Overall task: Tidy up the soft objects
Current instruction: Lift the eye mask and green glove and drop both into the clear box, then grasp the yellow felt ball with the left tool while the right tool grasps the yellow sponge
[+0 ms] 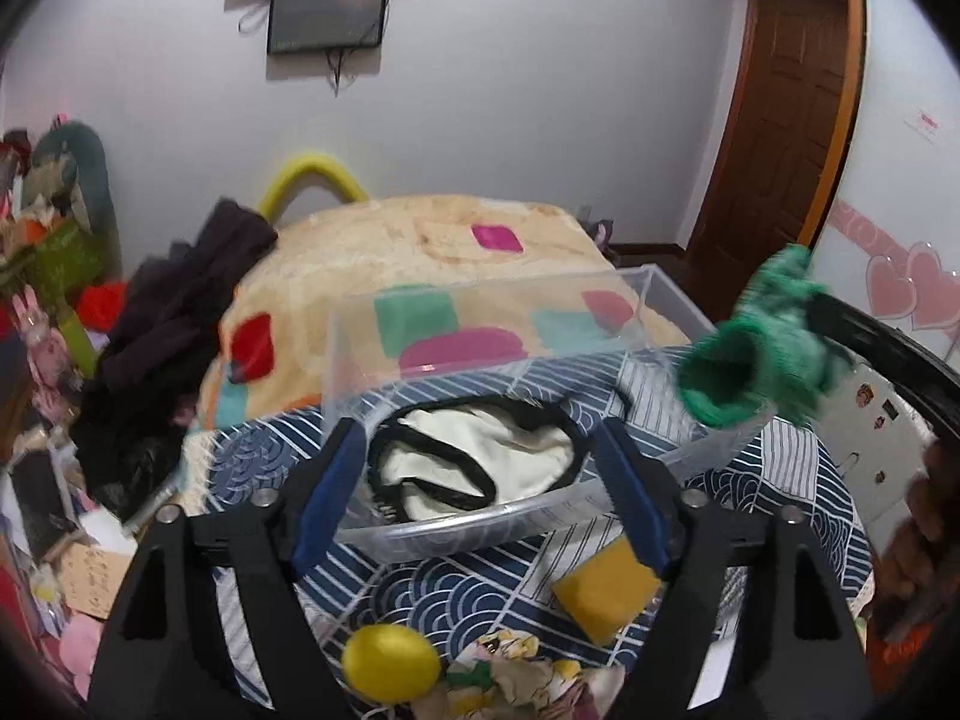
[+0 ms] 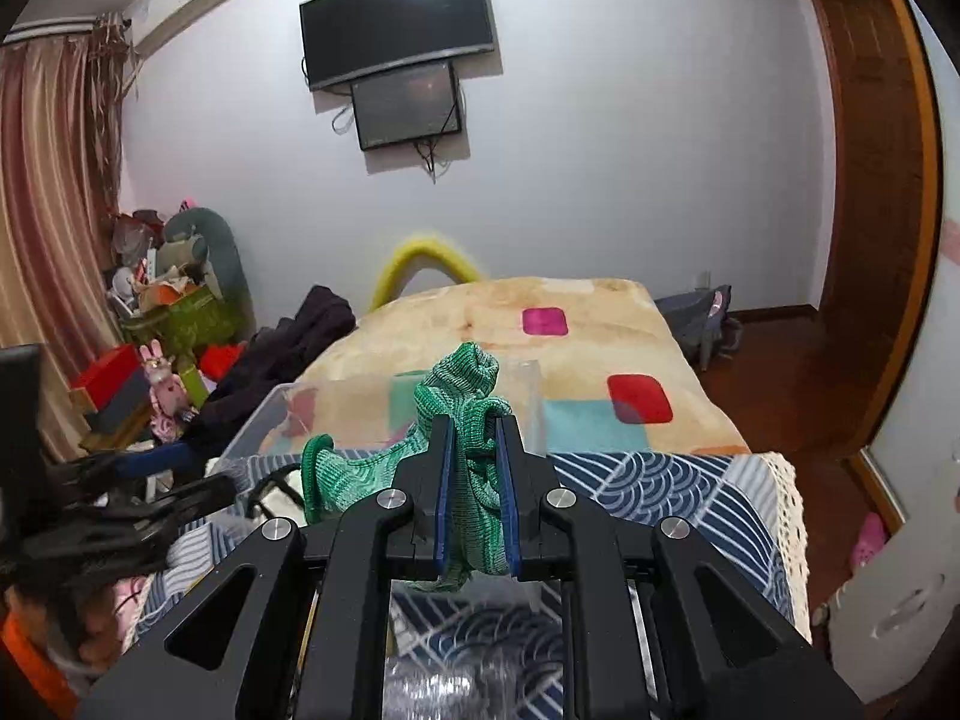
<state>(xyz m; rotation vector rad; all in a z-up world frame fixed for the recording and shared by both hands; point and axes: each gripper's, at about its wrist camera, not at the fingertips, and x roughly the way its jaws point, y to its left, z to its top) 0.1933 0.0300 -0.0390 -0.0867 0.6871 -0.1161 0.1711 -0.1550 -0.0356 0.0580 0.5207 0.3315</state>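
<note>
My right gripper (image 2: 474, 438) is shut on a green knitted sock (image 2: 474, 480) and holds it in the air over the right end of a clear plastic box (image 1: 480, 516). The sock also shows, blurred, in the left wrist view (image 1: 756, 354). The box holds a white cloth with black trim (image 1: 480, 456). My left gripper (image 1: 480, 438) is open and empty, with its fingers spread at the box's near wall. A yellow sponge (image 1: 606, 591), a yellow ball (image 1: 390, 663) and a floral cloth (image 1: 528, 678) lie on the blue patterned cover in front of the box.
The box stands on a bed with a blue wave-patterned cover (image 2: 648, 492) and a beige blanket (image 2: 540, 330). Dark clothes (image 1: 174, 324) are piled at the left. Clutter (image 2: 168, 312) fills the left corner. A wooden door (image 2: 870, 180) is at the right.
</note>
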